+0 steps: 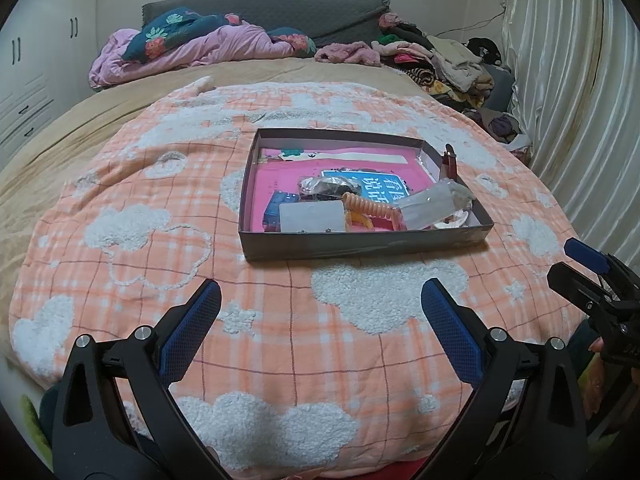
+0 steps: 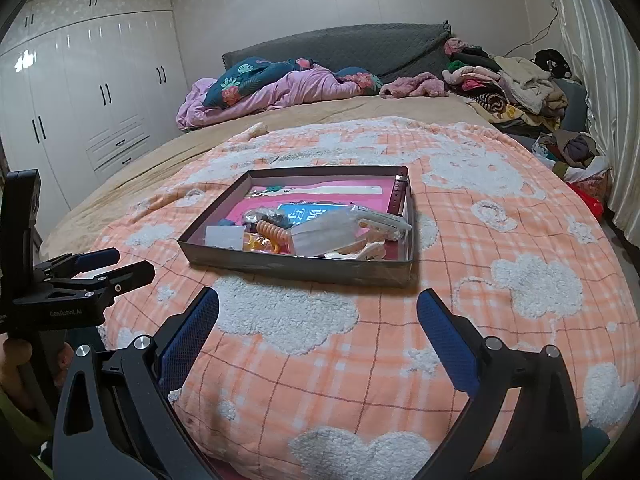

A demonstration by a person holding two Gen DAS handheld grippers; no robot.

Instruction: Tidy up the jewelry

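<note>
A: Left gripper (image 1: 320, 304)?
B: Spread wide, empty, above the orange blanket (image 1: 132, 208).
A: The jewelry?
B: Ahead of it, in the shallow box (image 1: 360, 246): clear packets (image 1: 426, 208), an orange coil (image 1: 366, 206).
A: Right gripper (image 2: 318, 310)?
B: Wide apart too, empty, box ahead.

On the orange checked blanket (image 2: 460, 240) a shallow grey box (image 2: 296, 266) holds an orange coil (image 2: 272, 231) and clear bags (image 2: 324, 234), while the right gripper (image 2: 318, 320) hangs spread wide before it, the left gripper (image 2: 120, 266) at far left.
</note>
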